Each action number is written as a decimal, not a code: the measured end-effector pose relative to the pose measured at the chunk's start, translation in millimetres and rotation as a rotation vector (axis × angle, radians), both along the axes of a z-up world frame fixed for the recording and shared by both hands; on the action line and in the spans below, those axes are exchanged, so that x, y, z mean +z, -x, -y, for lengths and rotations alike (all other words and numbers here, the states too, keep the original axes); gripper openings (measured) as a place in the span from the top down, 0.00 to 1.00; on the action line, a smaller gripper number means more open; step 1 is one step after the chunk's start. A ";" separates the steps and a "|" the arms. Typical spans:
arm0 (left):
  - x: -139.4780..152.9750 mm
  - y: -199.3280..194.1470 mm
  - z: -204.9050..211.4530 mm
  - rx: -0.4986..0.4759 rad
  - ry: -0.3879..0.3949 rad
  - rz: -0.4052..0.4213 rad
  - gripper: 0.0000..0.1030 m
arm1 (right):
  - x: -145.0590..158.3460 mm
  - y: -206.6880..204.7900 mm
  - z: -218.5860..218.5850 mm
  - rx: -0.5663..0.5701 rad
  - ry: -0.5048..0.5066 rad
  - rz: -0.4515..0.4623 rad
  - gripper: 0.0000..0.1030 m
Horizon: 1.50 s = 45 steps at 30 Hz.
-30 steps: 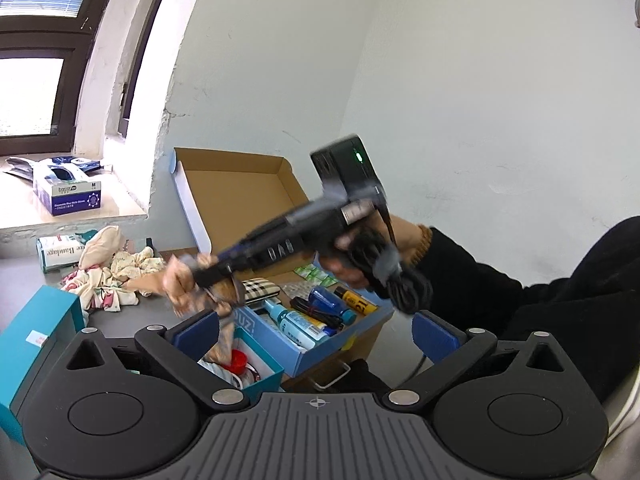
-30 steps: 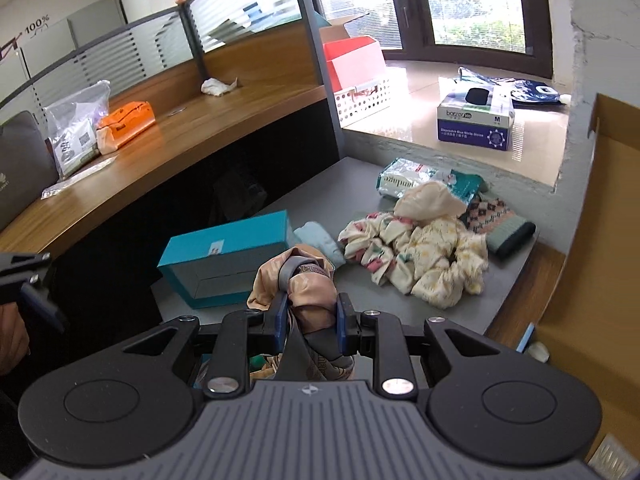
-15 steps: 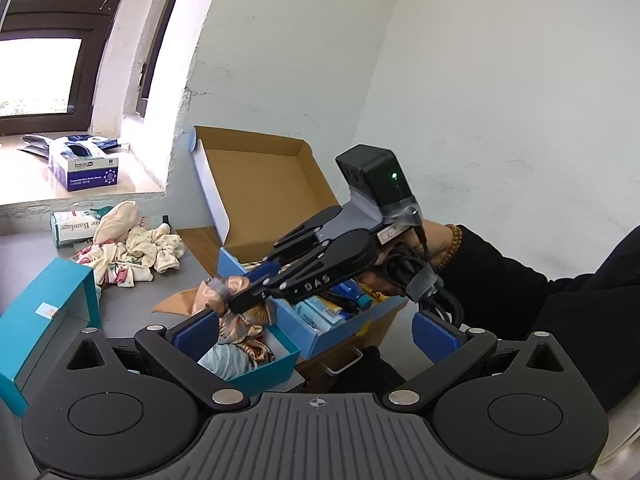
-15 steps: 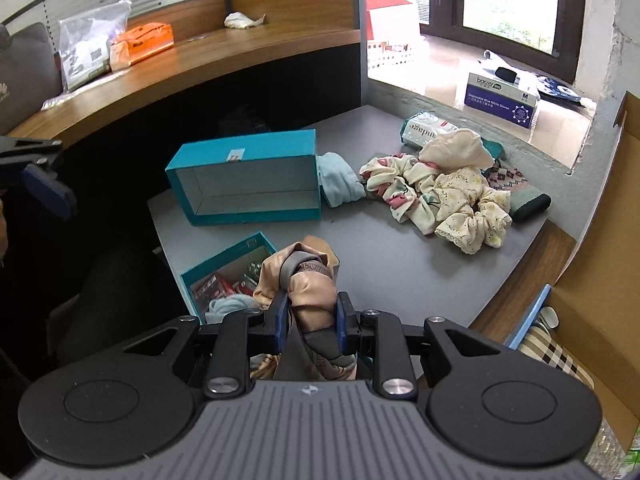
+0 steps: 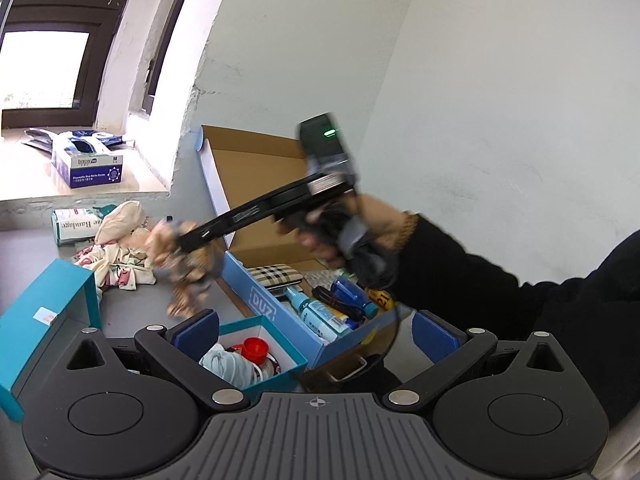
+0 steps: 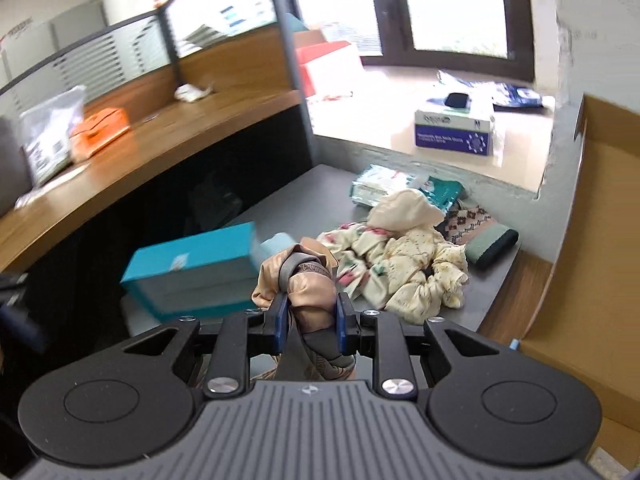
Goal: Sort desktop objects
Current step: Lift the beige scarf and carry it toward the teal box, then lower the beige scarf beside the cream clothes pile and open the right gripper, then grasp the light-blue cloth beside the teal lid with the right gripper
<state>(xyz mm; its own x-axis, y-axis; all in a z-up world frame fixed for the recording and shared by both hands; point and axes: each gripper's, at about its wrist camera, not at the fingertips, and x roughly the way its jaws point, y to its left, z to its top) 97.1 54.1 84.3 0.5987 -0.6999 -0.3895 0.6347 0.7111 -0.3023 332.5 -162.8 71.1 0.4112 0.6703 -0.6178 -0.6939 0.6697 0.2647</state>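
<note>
My right gripper (image 6: pixel 310 318) is shut on a peach and grey silk scarf (image 6: pixel 304 280) and holds it above the grey desk (image 6: pixel 296 208). In the left wrist view the right gripper (image 5: pixel 188 240) holds the scarf (image 5: pixel 188 268) in the air, beyond the small teal box (image 5: pixel 280 356). That box holds a pale cloth and a red-capped item. My left gripper (image 5: pixel 316 332) is open and empty, its blue pads (image 5: pixel 198 330) on either side of the box's near part.
A blue cardboard box (image 5: pixel 276 312) with bottles and a plaid case stands to the right, its lid up. A teal box lid (image 6: pixel 196 264) lies on its side. A pile of floral cloths (image 6: pixel 404 260), a bandage pack (image 6: pixel 380 188) and a glove box (image 6: pixel 454 132) lie further off.
My right gripper has lifted the scarf up and away from the small teal box, toward the cloth pile. The left gripper has stayed open near the box.
</note>
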 end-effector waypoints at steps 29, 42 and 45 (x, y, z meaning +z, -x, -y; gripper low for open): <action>-24.5 -50.4 -7.2 0.038 -0.001 -0.091 0.00 | -45.8 -48.0 -55.7 0.159 0.096 0.047 0.53; -25.2 -47.4 -26.6 0.092 0.011 -0.090 0.00 | -68.3 -66.2 -148.4 0.371 0.297 0.092 0.55; -26.7 -48.1 -35.3 0.110 0.020 -0.096 0.00 | -75.7 -67.9 -166.1 0.421 0.325 0.088 0.55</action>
